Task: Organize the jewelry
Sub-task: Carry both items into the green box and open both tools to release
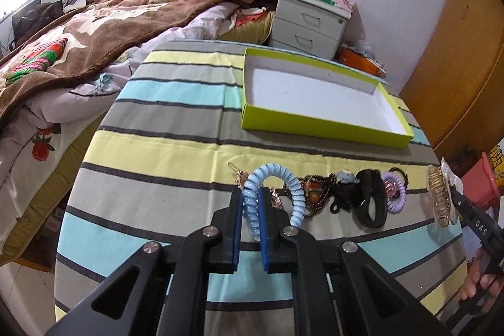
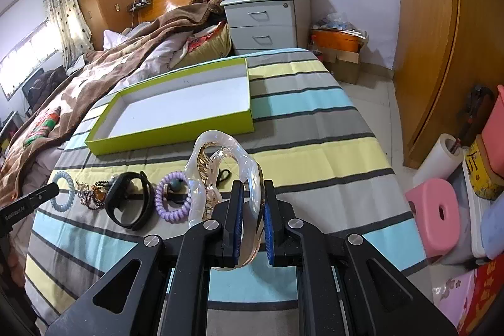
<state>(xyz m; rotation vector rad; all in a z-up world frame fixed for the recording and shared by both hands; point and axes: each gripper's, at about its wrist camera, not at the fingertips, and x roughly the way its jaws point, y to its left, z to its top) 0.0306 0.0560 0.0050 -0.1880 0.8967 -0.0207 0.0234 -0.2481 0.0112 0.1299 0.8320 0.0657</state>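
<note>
My left gripper (image 1: 251, 194) is shut on a light blue spiral hair tie (image 1: 294, 189), lifted just above the striped cloth. My right gripper (image 2: 253, 188) is shut on a clear hair claw clip (image 2: 220, 166) with gold teeth; the clip also shows in the left wrist view (image 1: 441, 194). A row of jewelry lies on the cloth: a gold-brown necklace (image 1: 315, 194), a black watch band (image 1: 373, 199), a purple spiral hair tie (image 1: 393, 194). An open lime-green box (image 1: 318, 123), white inside and empty, sits beyond the row, also in the right wrist view (image 2: 170, 136).
The striped cloth (image 1: 176, 147) covers a table beside a bed with a brown blanket (image 1: 94, 30). A grey nightstand (image 1: 312, 24) stands behind. A pink stool (image 2: 438, 213) and storage boxes sit on the floor at right, by a wooden wardrobe (image 2: 441, 52).
</note>
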